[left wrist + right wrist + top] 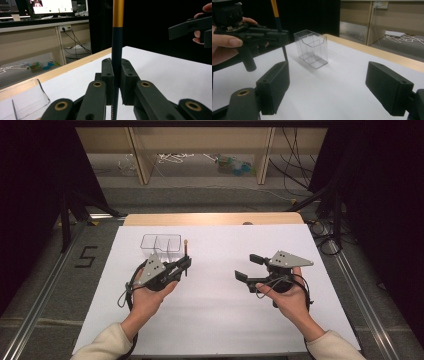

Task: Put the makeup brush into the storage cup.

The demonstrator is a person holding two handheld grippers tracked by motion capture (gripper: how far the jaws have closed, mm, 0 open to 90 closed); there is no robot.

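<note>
My left gripper (186, 265) is shut on a dark pencil (186, 254) with a yellow-orange upper part, held upright above the white sheet. In the left gripper view the pencil (117, 42) runs straight up between the two pressed pads. A clear plastic holder with compartments (161, 243) stands just behind and left of that gripper; it also appears as the holder (312, 48) in the right gripper view, beside the left gripper (280, 33). My right gripper (248, 267) hangs open over the right half of the sheet, nothing between its pads (274, 85).
A white sheet (215, 320) covers the wooden table (215, 218). Shelving with cables and small items stands beyond the far edge. Dark curtains flank both sides.
</note>
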